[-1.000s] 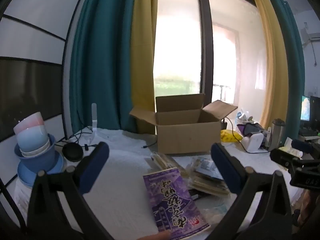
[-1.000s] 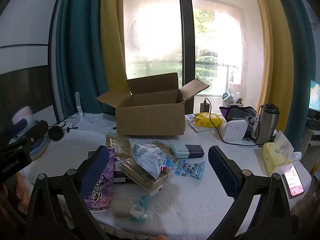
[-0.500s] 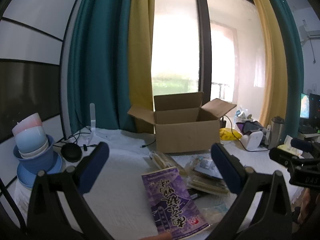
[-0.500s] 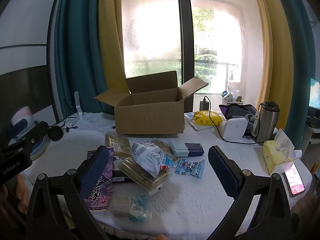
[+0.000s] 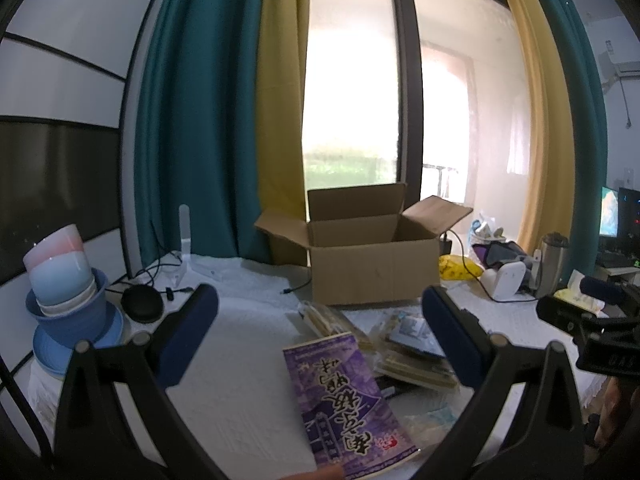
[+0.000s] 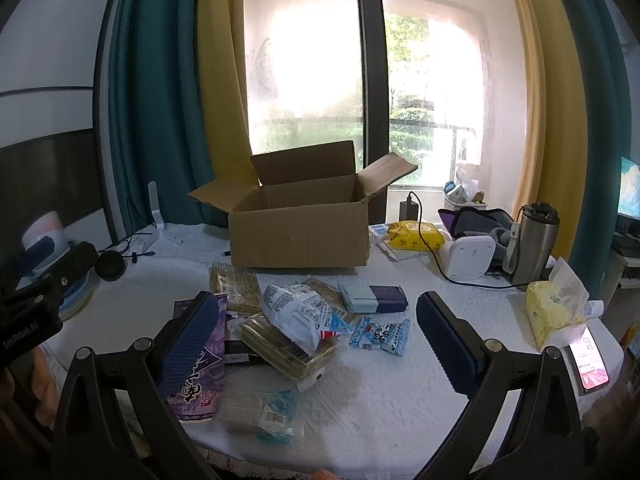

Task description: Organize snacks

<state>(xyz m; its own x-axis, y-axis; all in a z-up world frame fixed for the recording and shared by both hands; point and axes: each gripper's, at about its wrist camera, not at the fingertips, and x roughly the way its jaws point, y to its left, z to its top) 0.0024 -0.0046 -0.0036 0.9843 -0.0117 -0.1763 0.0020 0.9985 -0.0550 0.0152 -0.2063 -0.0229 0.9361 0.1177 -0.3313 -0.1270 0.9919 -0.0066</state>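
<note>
Little shift since earlier: both tongs drifted slightly. Left gripper (image 5: 320,336) and right gripper (image 6: 316,336) released, empty. Purple snack packet (image 5: 348,404) just ahead-below left tongs, long axis running away toward cardboard box (image 5: 372,276); left nearer.

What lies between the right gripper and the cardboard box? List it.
In the right wrist view, the snack pile: a white crinkled bag, a blue-and-purple box and wrapped cracker packs lie between the right gripper and the cardboard box.
</note>
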